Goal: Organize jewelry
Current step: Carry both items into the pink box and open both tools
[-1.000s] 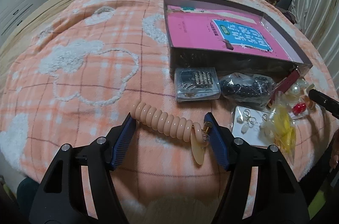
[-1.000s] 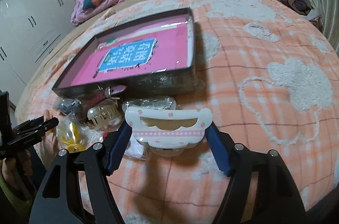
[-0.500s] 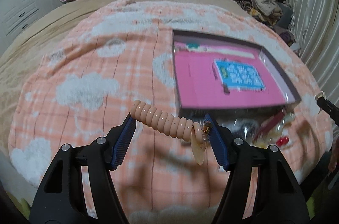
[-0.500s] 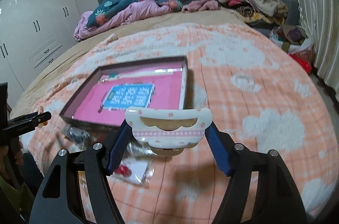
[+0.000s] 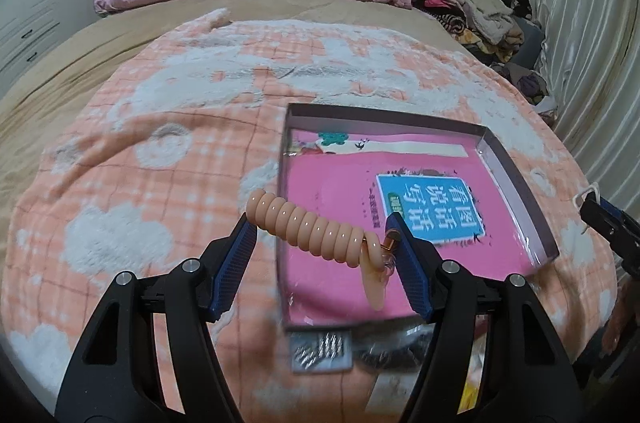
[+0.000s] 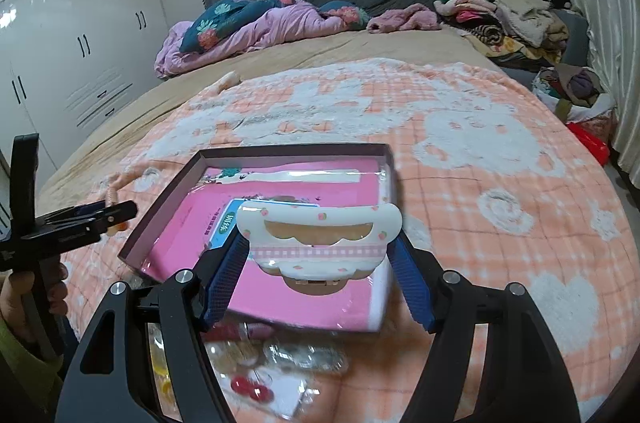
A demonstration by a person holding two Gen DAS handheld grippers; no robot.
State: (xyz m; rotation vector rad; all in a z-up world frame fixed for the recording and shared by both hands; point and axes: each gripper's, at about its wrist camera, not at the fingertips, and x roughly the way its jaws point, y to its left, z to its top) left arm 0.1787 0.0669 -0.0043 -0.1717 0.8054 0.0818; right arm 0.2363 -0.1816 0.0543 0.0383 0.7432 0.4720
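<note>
The left gripper [image 5: 322, 239] clamps a peach coil hair tie [image 5: 310, 229], long axis crosswise between the fingers, above the box [image 5: 516, 175]. The right gripper [image 6: 320, 265] clamps a white hair claw [image 6: 318, 241], likewise crosswise.

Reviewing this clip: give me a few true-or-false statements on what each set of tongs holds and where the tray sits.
1. The left tongs grip a peach spiral hair tie. True.
2. The right tongs are empty. False: they clamp a white hair claw clip.
3. The tray rests on a wooden desk. False: it lies on an orange plaid blanket.
4. Small bagged items lie outside the tray's near edge. True.
</note>
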